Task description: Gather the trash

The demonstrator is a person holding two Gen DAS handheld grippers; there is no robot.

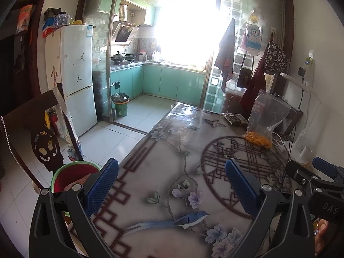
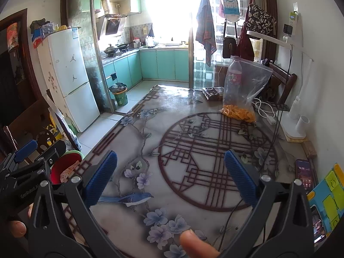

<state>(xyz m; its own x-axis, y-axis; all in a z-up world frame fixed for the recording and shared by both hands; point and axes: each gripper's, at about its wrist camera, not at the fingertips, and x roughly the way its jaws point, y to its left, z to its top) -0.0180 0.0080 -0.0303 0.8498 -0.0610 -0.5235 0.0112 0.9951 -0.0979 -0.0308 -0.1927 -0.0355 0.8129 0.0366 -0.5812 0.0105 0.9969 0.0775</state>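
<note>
Both grippers, left (image 1: 172, 190) and right (image 2: 171, 177), jaws wide, holding nothing. Small red bin (image 2: 62, 167) left of jaws, wrapper (image 2: 69, 171) already inside. Tabletop (image 2: 182, 193) ahead mostly bare; dark packet (image 2: 212, 92) far ahead possibly left. Likely near finished.

Home: fridge (image 1: 75, 75), kitchen cabinets (image 1: 163, 81)

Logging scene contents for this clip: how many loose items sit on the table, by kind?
Clear plastic bag holding orange snacks and a bottle: 1
Dark snack packet: 1
Phones: 2, one near the wall, one at the right edge
White lamp base: 1
White charger cable: 1
Total: 6
</note>
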